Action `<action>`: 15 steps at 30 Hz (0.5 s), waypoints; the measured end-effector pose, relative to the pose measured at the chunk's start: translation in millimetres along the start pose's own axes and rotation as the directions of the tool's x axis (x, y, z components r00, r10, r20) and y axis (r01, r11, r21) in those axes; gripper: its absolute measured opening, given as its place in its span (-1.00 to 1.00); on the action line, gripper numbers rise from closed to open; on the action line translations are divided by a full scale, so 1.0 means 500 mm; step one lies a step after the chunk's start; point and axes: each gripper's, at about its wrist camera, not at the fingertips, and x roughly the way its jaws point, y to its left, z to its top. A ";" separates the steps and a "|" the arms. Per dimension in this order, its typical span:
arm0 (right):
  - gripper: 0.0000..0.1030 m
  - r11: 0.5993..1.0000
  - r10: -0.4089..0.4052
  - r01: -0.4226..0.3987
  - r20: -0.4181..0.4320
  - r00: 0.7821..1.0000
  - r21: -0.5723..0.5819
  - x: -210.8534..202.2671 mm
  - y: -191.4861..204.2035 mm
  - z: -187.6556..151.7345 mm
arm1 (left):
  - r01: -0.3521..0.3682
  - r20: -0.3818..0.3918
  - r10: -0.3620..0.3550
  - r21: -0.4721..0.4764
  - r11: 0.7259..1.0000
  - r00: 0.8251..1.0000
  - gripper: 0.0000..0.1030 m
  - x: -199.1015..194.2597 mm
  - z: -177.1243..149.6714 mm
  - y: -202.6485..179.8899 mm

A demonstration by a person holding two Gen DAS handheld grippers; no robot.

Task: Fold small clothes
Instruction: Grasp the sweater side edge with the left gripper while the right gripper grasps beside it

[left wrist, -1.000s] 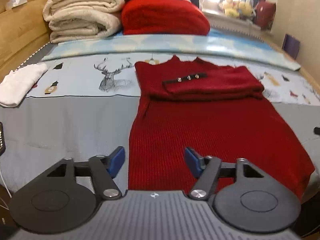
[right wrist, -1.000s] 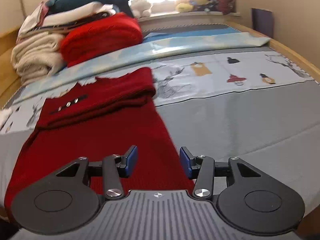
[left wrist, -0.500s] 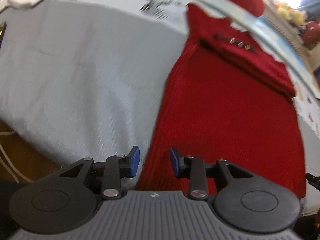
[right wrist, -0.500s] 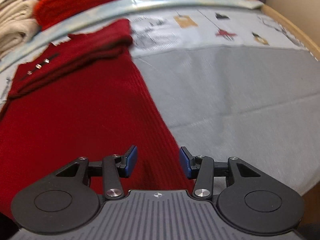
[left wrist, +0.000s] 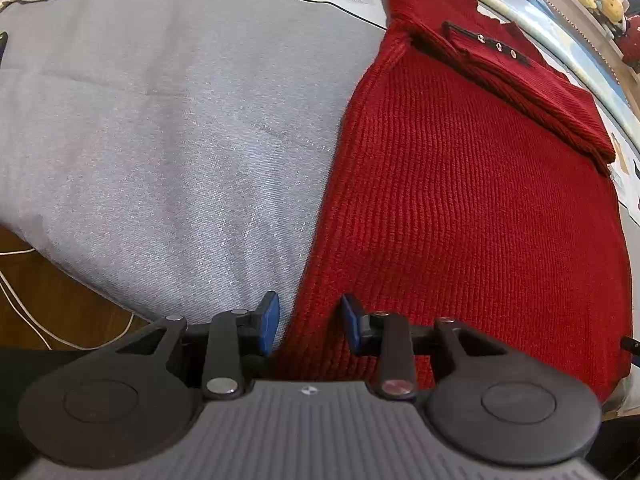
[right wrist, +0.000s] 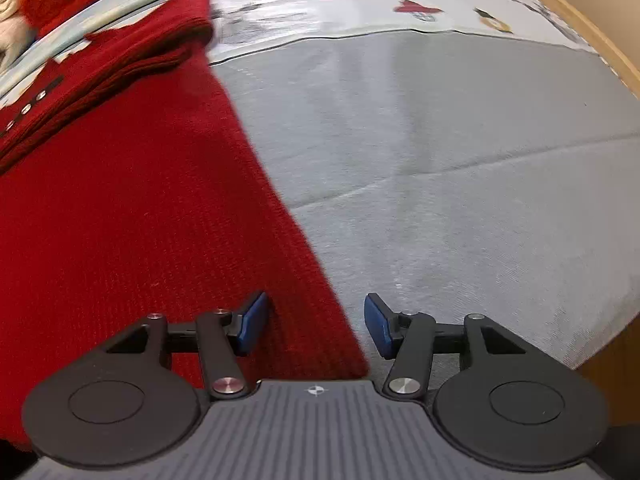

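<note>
The left claw (left wrist: 308, 322) stood part open over the near left corner of the red knit (left wrist: 460, 208), its pads straddling the side edge and not yet pressing it, so nothing was gripped. The right claw (right wrist: 316, 322) was opening, with the near right corner of the knit between its pads and no grip yet. The knit lay flat on the grey bed (left wrist: 168, 128), hem nearest, with the sleeves (left wrist: 520, 80) folded across the chest at the far end. Judged from the ribbed weave, the fabric would be soft, limp and fairly light, with enough thickness to pinch securely; it should drape and sag between the two hold points and not slip. The two hem corners appeared the proper places to take hold, one per claw, so the lower half could be carried toward the collar.
</note>
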 end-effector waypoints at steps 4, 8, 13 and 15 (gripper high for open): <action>0.07 0.999 -0.004 0.003 -0.008 1.000 -0.053 0.004 0.013 -0.007 | -0.003 -0.003 0.003 0.038 0.999 1.000 -0.30 0.003 -0.001 -0.018; -0.23 0.994 0.032 -0.034 -0.016 0.999 -0.106 0.004 0.029 -0.003 | 0.007 0.003 -0.007 0.118 0.993 1.000 -0.65 0.009 -0.002 -0.045; -0.87 0.991 0.088 -0.086 0.022 0.996 -0.099 -0.017 0.024 -0.003 | 0.034 0.069 -0.043 0.128 0.991 0.997 -0.74 -0.023 -0.006 -0.046; -0.87 0.992 0.107 -0.103 0.066 0.992 -0.069 -0.036 0.012 0.002 | 0.049 0.088 -0.059 0.119 0.992 0.994 -0.74 -0.035 -0.009 -0.043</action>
